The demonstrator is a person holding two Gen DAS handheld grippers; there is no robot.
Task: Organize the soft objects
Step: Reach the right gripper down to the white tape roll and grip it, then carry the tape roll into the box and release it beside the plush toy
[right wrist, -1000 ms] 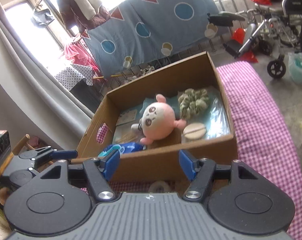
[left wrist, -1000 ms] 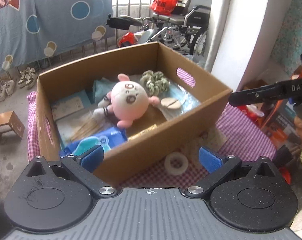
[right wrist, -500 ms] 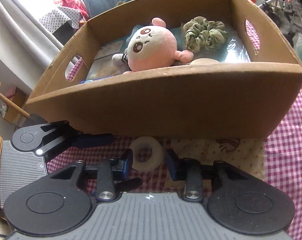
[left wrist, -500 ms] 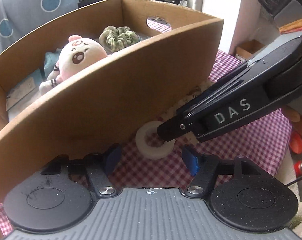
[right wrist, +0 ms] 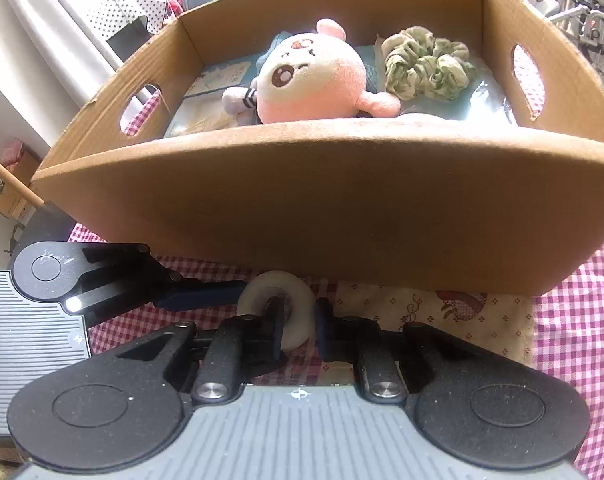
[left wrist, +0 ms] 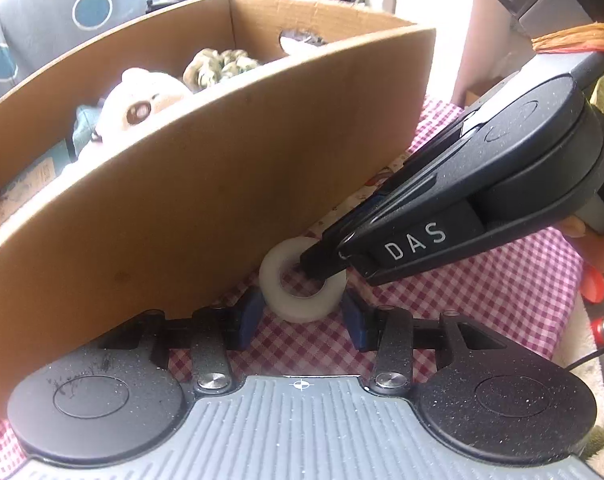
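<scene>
The cardboard box (right wrist: 329, 208) stands on the red-checked tablecloth (left wrist: 481, 300) and already holds a pink plush toy (right wrist: 313, 76) and a green scrunchie (right wrist: 425, 66). The white tape roll (left wrist: 302, 292) lies flat on the cloth just beside the box's near wall. Your right gripper (right wrist: 300, 330) is closing with one finger through the roll's hole and the other outside it, so the ring wall sits between the jaws and looks pinched. Your left gripper (left wrist: 300, 316) is closing around the roll's outer rim, the pads near both sides but not clearly pressing. Expect the roll to be light, with a smooth, somewhat slick face and a wall that gives slightly; take it across the wall, as your right gripper does, rather than across the full width.
</scene>
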